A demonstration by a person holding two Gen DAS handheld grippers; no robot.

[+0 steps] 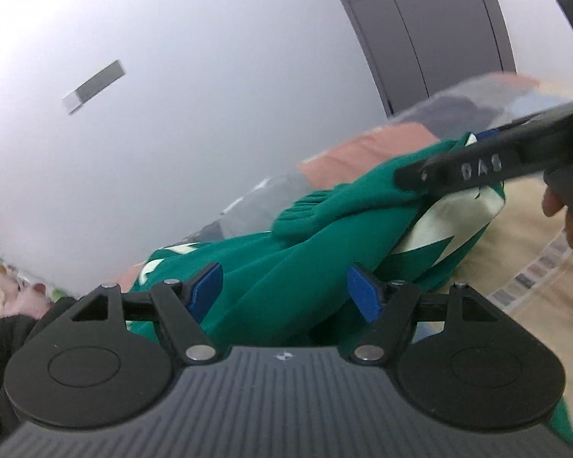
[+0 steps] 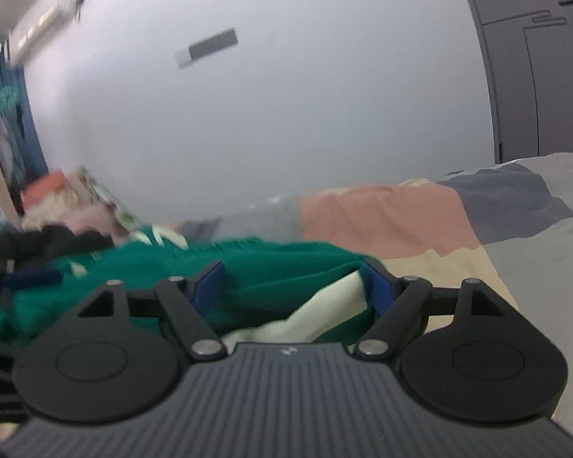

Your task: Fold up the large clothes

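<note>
A green sweater (image 1: 305, 252) with cream patches lies bunched on the bed; it also shows in the right wrist view (image 2: 248, 267). My left gripper (image 1: 286, 290) is open, its blue pads (image 1: 206, 286) on either side of a thick green fold. My right gripper (image 2: 294, 286) is open too, with green and cream cloth lying between its fingers. In the left wrist view the right gripper's black finger (image 1: 477, 168) rests on the sweater's upper part, near a ribbed cuff (image 1: 305, 210). Whether either gripper presses the cloth is not visible.
A patchwork bedspread (image 2: 420, 225) in pink, grey and beige covers the bed. A white wall (image 2: 286, 114) stands behind, with a grey door (image 2: 534, 57) at the right. Dark clothes (image 2: 46, 240) and a pile of pastel items (image 2: 57, 198) lie at the left.
</note>
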